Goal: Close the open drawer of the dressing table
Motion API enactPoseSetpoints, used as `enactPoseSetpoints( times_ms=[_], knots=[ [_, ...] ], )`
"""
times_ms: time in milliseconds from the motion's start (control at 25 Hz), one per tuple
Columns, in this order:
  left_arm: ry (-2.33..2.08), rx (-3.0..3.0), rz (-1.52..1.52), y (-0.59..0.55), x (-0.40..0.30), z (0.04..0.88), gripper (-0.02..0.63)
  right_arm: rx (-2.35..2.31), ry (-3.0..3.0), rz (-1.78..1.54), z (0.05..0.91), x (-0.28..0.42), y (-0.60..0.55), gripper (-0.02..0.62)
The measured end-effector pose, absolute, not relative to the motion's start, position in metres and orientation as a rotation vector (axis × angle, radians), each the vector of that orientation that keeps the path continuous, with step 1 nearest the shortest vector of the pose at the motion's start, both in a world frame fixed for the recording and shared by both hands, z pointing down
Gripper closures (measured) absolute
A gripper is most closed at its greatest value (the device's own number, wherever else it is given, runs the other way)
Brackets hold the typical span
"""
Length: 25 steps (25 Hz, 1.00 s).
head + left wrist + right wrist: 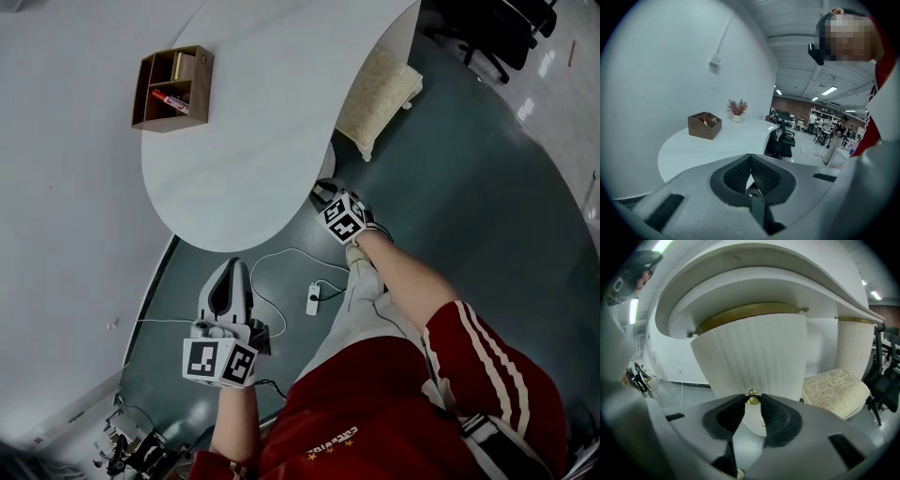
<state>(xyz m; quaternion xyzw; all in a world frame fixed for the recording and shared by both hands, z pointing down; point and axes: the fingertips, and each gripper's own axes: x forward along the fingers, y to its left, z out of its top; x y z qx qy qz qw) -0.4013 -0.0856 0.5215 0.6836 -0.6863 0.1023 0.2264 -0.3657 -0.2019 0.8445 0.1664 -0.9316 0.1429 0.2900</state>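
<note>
While the right gripper (753, 401) was clamped on the brass knob (752, 398) | left gripper (750, 160) jaws met, holding nothing | drawer (754, 350) sat under the dressing table top (272, 112): curved, white, fluted, gold-banded, inside hidden | wooden organizer (172, 87) on top held a red marker (171, 101)

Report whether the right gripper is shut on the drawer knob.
Shut: the right gripper clamps the brass knob between its pads, on the fluted drawer front.
</note>
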Motion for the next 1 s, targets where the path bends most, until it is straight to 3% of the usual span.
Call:
enactPoseSetpoints(
  times_ms=[1000],
  knots=[
    [-1.923, 1.868, 0.274, -0.087, -0.421, 0.52, 0.604, 0.393, -2.549, 0.292, 0.844, -0.39, -0.212, 0.482]
  ],
)
